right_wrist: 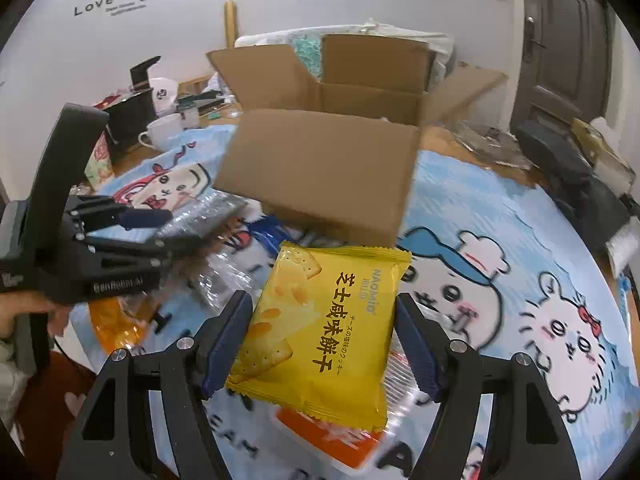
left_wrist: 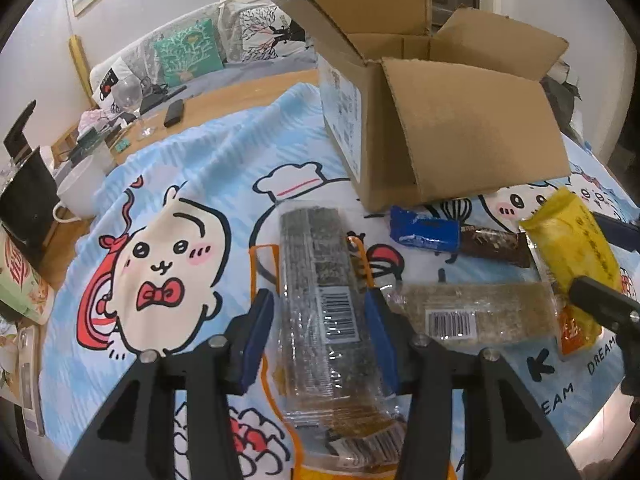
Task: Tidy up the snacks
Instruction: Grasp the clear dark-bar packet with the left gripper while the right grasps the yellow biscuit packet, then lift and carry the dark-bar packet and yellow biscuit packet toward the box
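Note:
A long dark seaweed snack pack (left_wrist: 316,280) in clear wrap lies on the cartoon tablecloth (left_wrist: 180,168). My left gripper (left_wrist: 320,328) is shut on it, blue pads at both long sides. In the right wrist view that gripper (right_wrist: 188,228) is at the left, a hand behind it. My right gripper (right_wrist: 320,344) is shut on a yellow cheese cracker pack (right_wrist: 332,320), also seen tilted up as the yellow pack (left_wrist: 572,240) in the left wrist view. An open cardboard box (left_wrist: 400,60) stands behind the snacks, its front flap (right_wrist: 320,168) hanging toward me.
On the cloth lie a blue pack (left_wrist: 424,234), a brown bar (left_wrist: 496,246), a clear tan biscuit pack (left_wrist: 472,316) and an orange pack (right_wrist: 332,444). A white mug (left_wrist: 80,196), a wine glass (left_wrist: 132,100) and clutter fill the far left. A dark bag (right_wrist: 568,168) sits right.

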Demonstrator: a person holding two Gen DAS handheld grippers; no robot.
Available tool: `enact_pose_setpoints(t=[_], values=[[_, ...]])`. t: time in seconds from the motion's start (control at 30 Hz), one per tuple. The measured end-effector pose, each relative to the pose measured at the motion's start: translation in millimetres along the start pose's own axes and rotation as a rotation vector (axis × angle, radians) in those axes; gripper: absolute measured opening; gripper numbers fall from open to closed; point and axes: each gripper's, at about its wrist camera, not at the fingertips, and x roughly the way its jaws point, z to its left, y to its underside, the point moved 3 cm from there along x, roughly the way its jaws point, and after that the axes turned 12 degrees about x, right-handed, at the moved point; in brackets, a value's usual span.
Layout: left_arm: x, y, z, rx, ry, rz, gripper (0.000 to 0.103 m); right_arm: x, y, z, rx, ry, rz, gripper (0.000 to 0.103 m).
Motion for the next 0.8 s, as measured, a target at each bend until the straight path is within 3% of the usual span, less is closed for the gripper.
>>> enact_pose_setpoints(t=[0.27,0.53,0.8], values=[[-9.7,3.7,6.3,-0.014,0.017,-0.03,0.036,-19.1,10.8,-23.7,0.034,-0.015,-0.011,0.069],[-57.1,14.5,28.4,-0.092,0.018,-0.132,0.036,-36.5,18.8,-54.3,0.083,0.038,-0.016,0.069],[-126.8,-2.0,47.4,-0.107,-0.058,-0.266,0.036,-78.8,-16.5,-61.4,0.082,0.039,-0.137,0.069]])
